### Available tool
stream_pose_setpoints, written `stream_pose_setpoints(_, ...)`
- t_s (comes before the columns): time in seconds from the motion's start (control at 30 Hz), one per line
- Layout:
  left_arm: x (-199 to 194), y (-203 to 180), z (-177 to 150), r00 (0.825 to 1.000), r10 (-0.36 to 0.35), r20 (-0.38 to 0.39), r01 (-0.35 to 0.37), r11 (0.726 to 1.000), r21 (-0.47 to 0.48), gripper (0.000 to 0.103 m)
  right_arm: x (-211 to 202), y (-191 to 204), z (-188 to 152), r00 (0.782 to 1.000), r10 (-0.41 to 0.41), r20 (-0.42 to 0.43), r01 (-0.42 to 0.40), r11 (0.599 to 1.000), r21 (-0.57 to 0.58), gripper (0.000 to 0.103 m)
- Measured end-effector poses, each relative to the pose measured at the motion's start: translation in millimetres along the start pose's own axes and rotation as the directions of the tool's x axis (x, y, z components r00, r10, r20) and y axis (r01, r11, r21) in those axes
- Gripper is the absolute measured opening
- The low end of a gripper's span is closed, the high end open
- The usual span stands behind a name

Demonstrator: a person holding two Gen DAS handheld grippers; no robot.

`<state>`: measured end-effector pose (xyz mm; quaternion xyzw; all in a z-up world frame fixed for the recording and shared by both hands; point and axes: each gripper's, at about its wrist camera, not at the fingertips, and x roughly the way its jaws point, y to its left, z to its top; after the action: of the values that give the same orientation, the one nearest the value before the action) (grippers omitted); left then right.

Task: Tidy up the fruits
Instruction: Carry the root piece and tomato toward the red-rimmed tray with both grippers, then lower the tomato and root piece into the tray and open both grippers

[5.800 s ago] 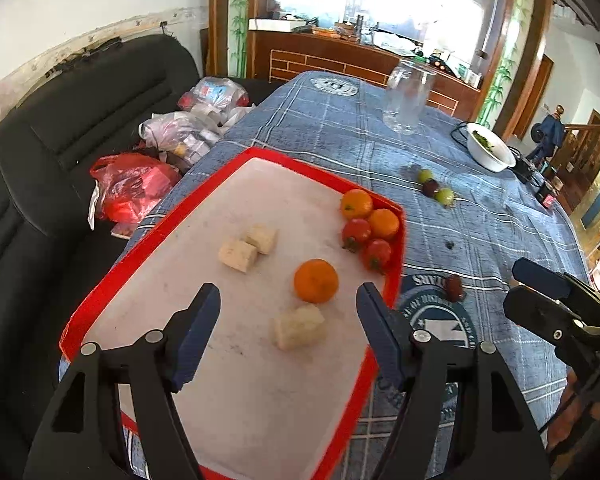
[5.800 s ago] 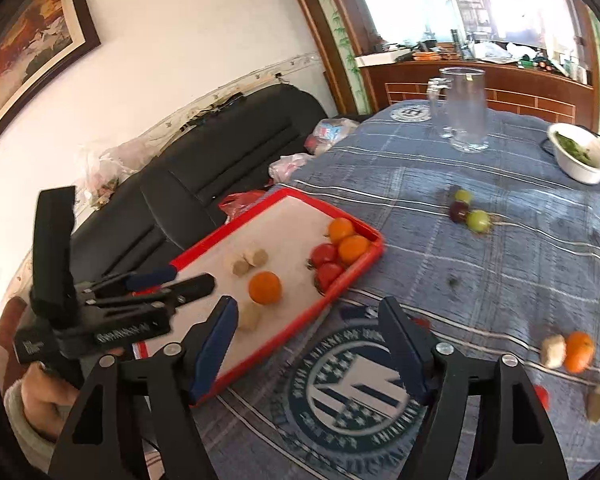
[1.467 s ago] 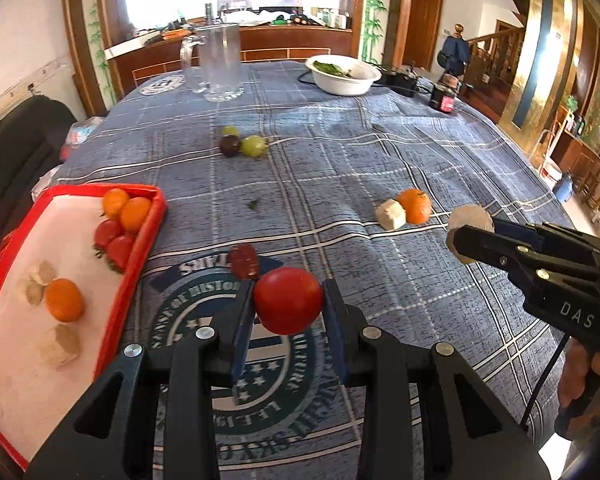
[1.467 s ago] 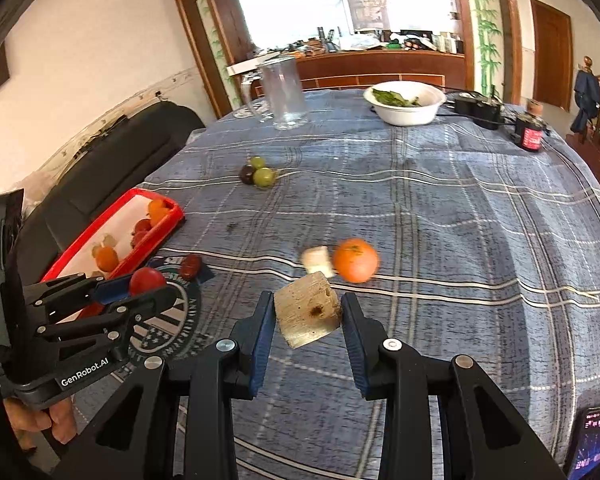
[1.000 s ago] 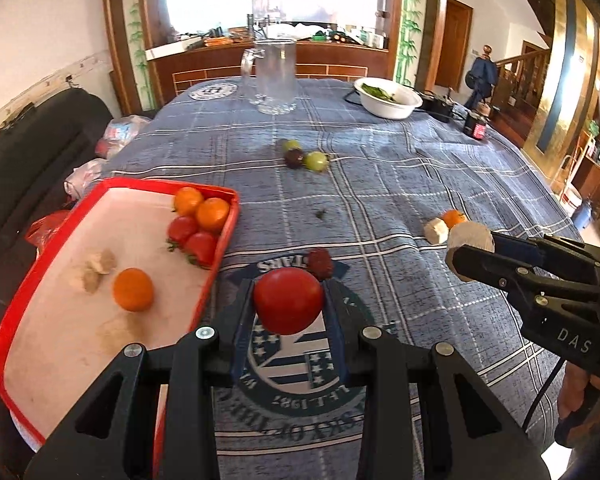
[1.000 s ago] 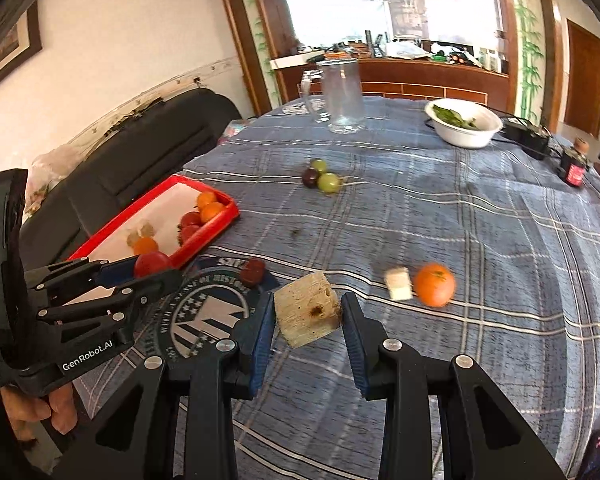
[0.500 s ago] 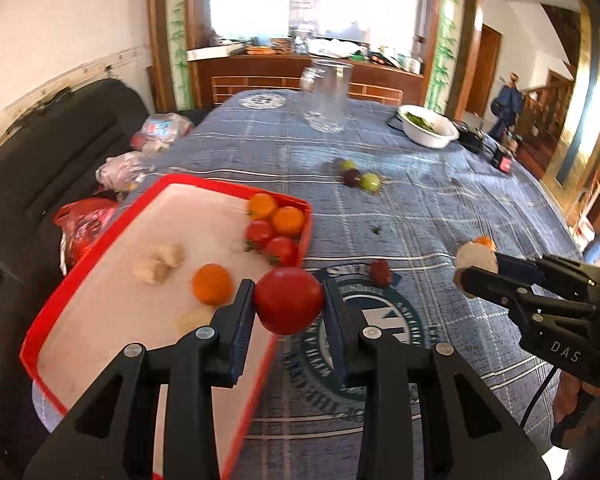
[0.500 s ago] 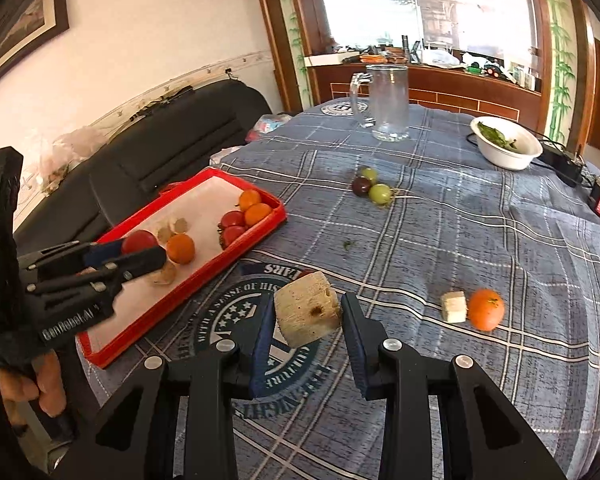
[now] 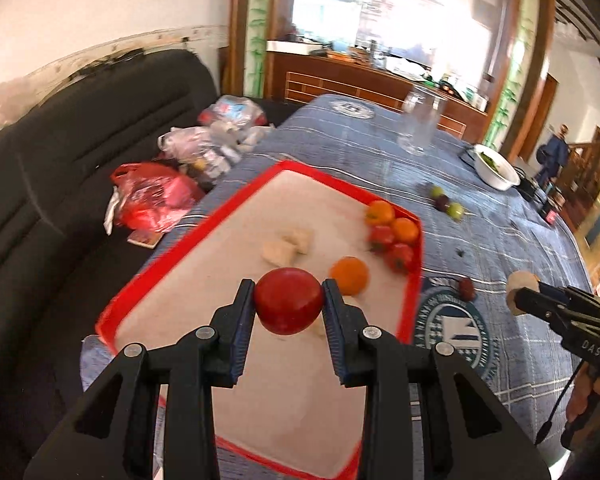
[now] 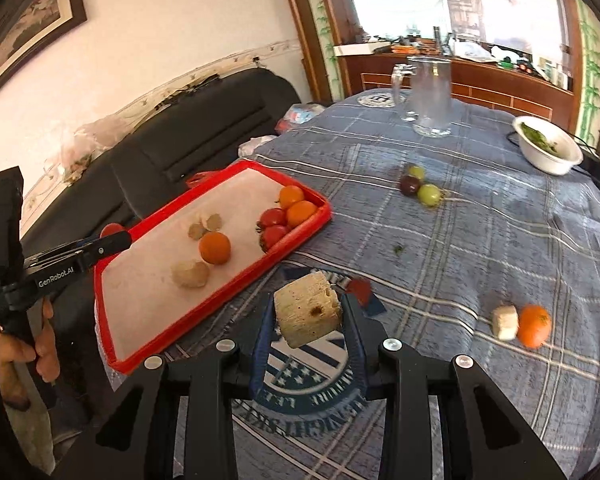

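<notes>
My left gripper (image 9: 289,307) is shut on a red tomato (image 9: 289,305) and holds it above the red-rimmed white tray (image 9: 188,236). The tray holds an orange (image 9: 349,275), pale chunks (image 9: 287,246), tomatoes and small oranges (image 9: 394,232) at its far right corner. My right gripper (image 10: 307,310) is shut on a pale banana chunk (image 10: 306,309), held above the blue tablecloth just right of the tray (image 10: 220,296). On the cloth lie a dark red fruit (image 10: 359,288), an orange (image 10: 534,326) with a pale chunk (image 10: 505,322), and three grapes (image 10: 419,186).
A glass jug (image 10: 428,94) and a white bowl of greens (image 10: 548,148) stand at the far end of the table. A black sofa (image 9: 40,168) with plastic bags (image 9: 152,196) lies left of the table. The left gripper shows in the right wrist view (image 10: 112,236).
My left gripper has swung left with the tomato from over the cloth to over the tray. My right gripper with the chunk has moved closer to the tray's near corner.
</notes>
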<state>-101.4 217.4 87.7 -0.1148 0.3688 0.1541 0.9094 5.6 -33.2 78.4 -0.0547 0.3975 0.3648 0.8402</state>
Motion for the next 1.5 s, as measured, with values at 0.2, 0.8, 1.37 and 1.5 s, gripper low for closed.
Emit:
stream_pose_setpoints(0.2, 10.7, 19.8, 4.2, 1.000, 0.012, -0.027, -0.013, 0.999, -0.035, 0.031, 16.3, 15.8, 23.9, 0.999, 0.047, -0.009, -0.048, 0.998, -0.039, 0.034)
stream_pose_setpoints(0.8, 51.5, 7.9, 13.7, 0.993, -0.033, -0.111, 0.032, 0.999, -0.005, 0.031, 107.9, 49.2, 81.3, 0.981, 0.167, -0.094, -0.174, 0.982, -0.076, 0.034)
stream_pose_setpoints(1.37, 85.1, 2.6, 13.9, 0.980, 0.005, -0.199, -0.001, 1.000, 0.021, 0.031, 180.0, 56.5, 103.1, 0.973, 0.145, -0.177, -0.162, 0.983, -0.081, 0.034)
stream_pose_setpoints(1.5, 88.7, 2.9, 13.2, 0.978, 0.012, -0.210, -0.007, 1.000, 0.025, 0.031, 189.1, 55.8, 103.8, 0.973, 0.138, -0.185, -0.155, 0.985, -0.081, 0.034)
